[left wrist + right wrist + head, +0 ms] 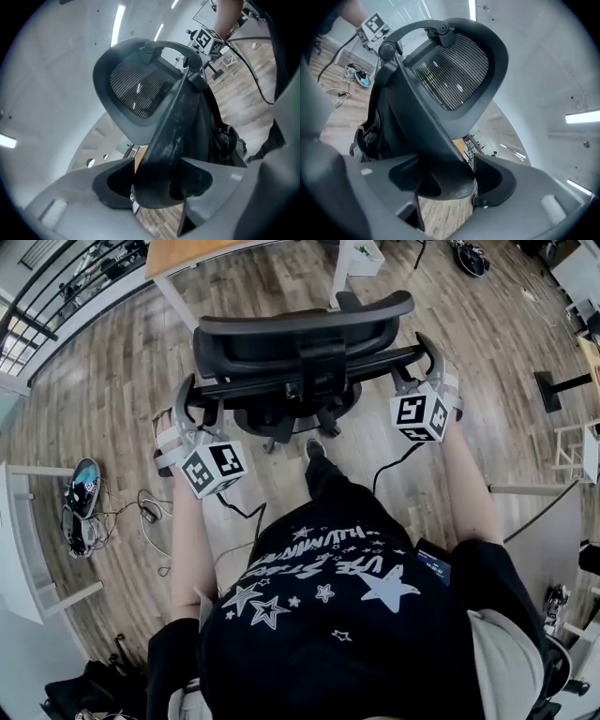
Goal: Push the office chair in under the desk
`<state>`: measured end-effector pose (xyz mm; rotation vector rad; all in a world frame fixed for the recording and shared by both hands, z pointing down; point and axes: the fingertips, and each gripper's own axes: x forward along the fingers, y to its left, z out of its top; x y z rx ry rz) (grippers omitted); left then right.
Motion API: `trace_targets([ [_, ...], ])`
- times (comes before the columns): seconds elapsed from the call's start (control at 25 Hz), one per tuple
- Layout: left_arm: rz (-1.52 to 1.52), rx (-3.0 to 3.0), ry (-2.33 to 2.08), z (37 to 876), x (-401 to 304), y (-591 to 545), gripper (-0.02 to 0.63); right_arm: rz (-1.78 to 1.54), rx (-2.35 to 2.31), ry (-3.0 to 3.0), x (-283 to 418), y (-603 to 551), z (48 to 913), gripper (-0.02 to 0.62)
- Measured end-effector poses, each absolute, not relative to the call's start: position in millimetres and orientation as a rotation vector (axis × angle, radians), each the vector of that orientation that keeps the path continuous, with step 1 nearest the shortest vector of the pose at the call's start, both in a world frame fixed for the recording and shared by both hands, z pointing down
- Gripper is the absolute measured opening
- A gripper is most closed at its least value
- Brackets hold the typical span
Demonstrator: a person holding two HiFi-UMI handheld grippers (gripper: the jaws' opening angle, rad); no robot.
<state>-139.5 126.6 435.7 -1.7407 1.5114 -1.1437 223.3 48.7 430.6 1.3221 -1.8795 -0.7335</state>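
While each jaw pair is clamped on an armrest end, left hand-held gripper (pixel 157 185) on the left armrest (pixel 173 136) and right hand-held gripper (pixel 447 180) on the right armrest (pixel 431 140), the black mesh-backed office chair (pixel 300 343) stands just short of the wood-topped table with white legs (pixel 187 254).

Risks: an uneven push swivels the chair; the armrest ends slip from the grip; the armrests strike the table edge.

The wheeled base (pixel 279 426) is mostly hidden under the chair itself. The table is cut off at the frame top, so clearance cannot be judged.
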Motion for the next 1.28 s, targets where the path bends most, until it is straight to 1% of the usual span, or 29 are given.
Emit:
trace_targets([
  [0.28,-1.081,-1.685,1.553,431.3,-140.3,120.4,0.253,-0.733,1.278,-1.887,220.7,44.2,432.0,0.301],
  [0.56,-1.107,-1.689,1.573,438.8,-152.4,104.2,0.253,-0.740,1.267,-1.897,208.9,27.7,439.1,0.299],
  [1.08,-1.196,-1.711,1.577,435.7,-201.3,-13.6,0.255,-0.779,1.203,-1.861,166.0,-78.4,432.1,0.272],
  [1.28,-1.193,-1.710,1.590,436.2,-199.6,-36.7,0.256,-0.797,1.195,-1.870,165.7,-110.6,432.8,0.270],
])
